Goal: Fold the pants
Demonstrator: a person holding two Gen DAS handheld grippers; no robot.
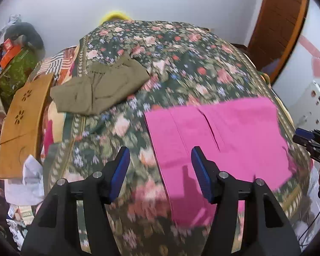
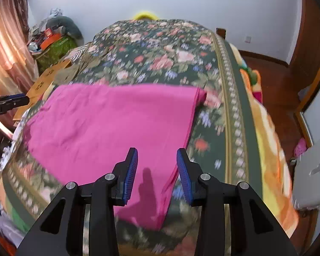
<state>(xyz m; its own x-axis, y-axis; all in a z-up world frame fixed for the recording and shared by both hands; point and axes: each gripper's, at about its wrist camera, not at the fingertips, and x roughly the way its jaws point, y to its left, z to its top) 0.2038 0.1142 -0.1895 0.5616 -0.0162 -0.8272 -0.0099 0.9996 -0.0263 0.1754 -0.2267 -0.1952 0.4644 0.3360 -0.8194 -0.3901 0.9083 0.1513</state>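
Observation:
Pink pants [image 1: 219, 136] lie flat on a floral bedspread [image 1: 170, 64], near the bed's front edge; they also show in the right wrist view [image 2: 108, 128]. My left gripper [image 1: 160, 170] is open and empty, above the pants' left edge. My right gripper [image 2: 156, 170] is open and empty, above the pants' near right corner. The right gripper shows at the right edge of the left wrist view [image 1: 309, 145]. The left gripper shows at the left edge of the right wrist view [image 2: 8, 102].
Folded olive pants [image 1: 100, 89] lie at the bed's far left. An orange-brown garment [image 1: 23, 125] lies at the left edge. A cluttered side table [image 1: 12, 64] stands left; a wooden door [image 1: 281, 27] at the right.

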